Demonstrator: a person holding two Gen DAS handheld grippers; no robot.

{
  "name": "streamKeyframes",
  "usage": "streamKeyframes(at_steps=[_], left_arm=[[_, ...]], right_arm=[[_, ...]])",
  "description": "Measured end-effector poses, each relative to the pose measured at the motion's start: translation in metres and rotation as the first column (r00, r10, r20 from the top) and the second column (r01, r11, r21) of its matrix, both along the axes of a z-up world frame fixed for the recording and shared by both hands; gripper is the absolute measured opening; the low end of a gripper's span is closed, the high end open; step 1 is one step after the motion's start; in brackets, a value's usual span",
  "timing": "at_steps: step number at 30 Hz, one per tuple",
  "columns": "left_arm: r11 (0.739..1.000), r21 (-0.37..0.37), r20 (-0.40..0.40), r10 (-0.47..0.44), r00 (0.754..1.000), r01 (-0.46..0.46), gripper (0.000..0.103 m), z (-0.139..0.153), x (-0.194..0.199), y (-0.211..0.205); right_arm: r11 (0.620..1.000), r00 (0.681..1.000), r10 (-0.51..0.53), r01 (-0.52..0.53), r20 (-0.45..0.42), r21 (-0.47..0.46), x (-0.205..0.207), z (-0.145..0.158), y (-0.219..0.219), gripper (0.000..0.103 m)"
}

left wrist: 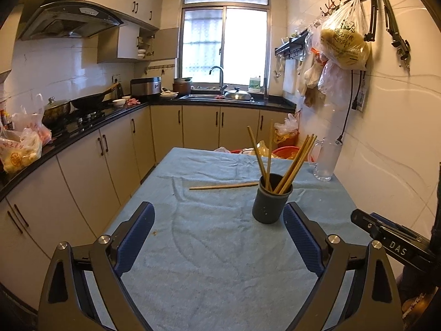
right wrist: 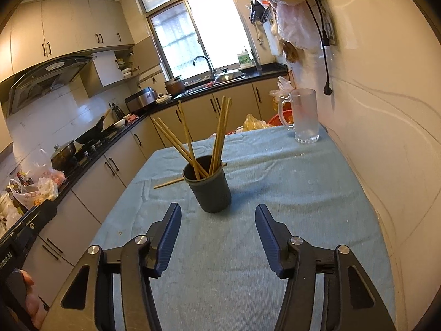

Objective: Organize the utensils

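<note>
A cup [left wrist: 272, 199] stands near the middle of the table [left wrist: 209, 262], and several chopsticks [left wrist: 295, 162] stand in it, leaning to the left and to the right. One more chopstick [left wrist: 223, 186] lies flat on the cloth just behind the cup and reaches out to its left, and a glass mug [left wrist: 326, 160] stands at the far right corner of the table, close to the wall. The left gripper [left wrist: 219, 230] and the right gripper [right wrist: 217, 224] are both on the near side of the cup, with nothing between their fingers, and a counter [left wrist: 82, 129] runs along the left side and the far end of the room.
</note>
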State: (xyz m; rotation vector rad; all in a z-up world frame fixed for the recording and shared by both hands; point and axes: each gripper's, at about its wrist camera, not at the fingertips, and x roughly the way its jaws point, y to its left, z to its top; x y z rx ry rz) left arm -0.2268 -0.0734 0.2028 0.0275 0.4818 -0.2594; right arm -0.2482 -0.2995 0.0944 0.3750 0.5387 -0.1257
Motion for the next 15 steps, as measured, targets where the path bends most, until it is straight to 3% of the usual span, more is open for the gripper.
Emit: streamKeyframes(at_steps=[15], left_arm=[[0.996,-0.012,-0.018,0.091,0.996,-0.091,0.103,-0.031,-0.003,0.020]], right_arm=[[0.993,0.999,-0.022,0.018,-0.038,-0.116,-0.008,-0.017,0.038,0.067]])
